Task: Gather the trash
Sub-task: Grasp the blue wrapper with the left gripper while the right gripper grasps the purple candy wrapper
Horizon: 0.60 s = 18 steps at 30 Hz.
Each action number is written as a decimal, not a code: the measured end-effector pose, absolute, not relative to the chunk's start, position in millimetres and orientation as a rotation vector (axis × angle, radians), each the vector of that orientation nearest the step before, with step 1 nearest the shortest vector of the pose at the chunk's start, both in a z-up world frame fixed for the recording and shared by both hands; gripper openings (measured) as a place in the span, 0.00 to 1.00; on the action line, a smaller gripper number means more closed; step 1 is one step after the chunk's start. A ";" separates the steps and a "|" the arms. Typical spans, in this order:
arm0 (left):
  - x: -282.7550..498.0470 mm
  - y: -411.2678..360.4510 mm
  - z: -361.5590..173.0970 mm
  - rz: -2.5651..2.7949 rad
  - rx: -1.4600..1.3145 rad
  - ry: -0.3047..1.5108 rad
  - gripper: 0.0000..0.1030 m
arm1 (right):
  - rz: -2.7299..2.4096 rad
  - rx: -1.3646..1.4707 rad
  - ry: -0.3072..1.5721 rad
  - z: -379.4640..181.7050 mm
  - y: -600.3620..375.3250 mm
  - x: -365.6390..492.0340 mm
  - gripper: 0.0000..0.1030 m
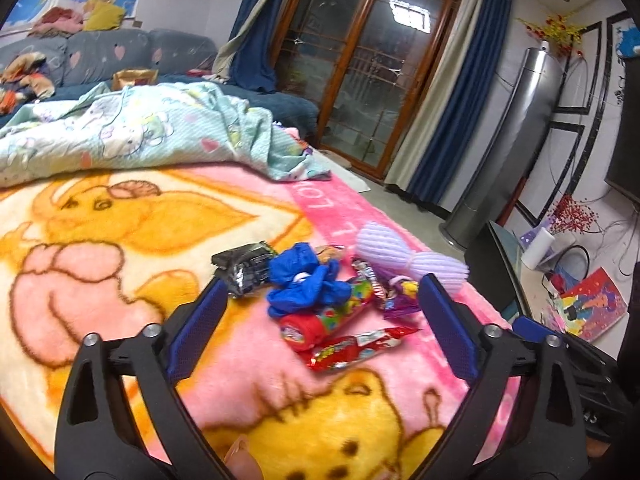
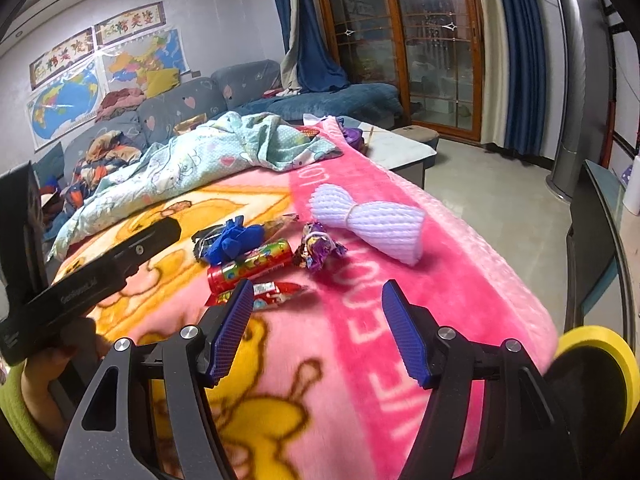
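Trash in a small heap on the pink blanket (image 2: 460, 280), both grippers hovering short of it.

The left gripper (image 1: 320, 300) has its fingers spread wide and empty, the heap lying just past their tips; the right gripper (image 2: 318, 300) stands about half open, also empty. The heap sits near the bed's right edge: a black wrapper (image 1: 244, 266), a blue glove (image 1: 304, 280), a candy tube (image 1: 324, 314), a red wrapper (image 1: 360, 344) nearest the grippers, a purple wrapper (image 2: 318, 250), and a white foam net (image 2: 372, 226) closest to the edge. A pale blue quilt (image 1: 140, 132) is bunched at the far end.
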<state>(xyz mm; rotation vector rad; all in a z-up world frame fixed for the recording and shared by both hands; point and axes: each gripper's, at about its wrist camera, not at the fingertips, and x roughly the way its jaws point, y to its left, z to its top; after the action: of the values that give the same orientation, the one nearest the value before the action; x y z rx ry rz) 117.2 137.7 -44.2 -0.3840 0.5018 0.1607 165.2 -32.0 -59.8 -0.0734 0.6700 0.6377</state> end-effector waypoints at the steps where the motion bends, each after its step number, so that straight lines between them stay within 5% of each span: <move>1: 119.0 140.2 -46.3 0.163 -0.389 0.509 0.78 | 0.639 -0.075 0.675 -61.4 -29.4 168.3 0.58; 6: 129.1 150.2 -58.3 0.158 -0.432 0.547 0.65 | 0.640 -0.075 0.708 -72.7 -14.9 188.1 0.44; 18: 151.0 159.1 -75.4 0.136 -0.493 0.612 0.38 | 0.617 -0.035 0.756 -87.8 2.4 221.3 0.30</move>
<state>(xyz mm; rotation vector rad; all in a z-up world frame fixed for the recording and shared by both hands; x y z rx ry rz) 151.0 159.1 -75.4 -0.4931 0.6116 0.1365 221.3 2.4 -87.8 -0.0349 0.7561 0.6173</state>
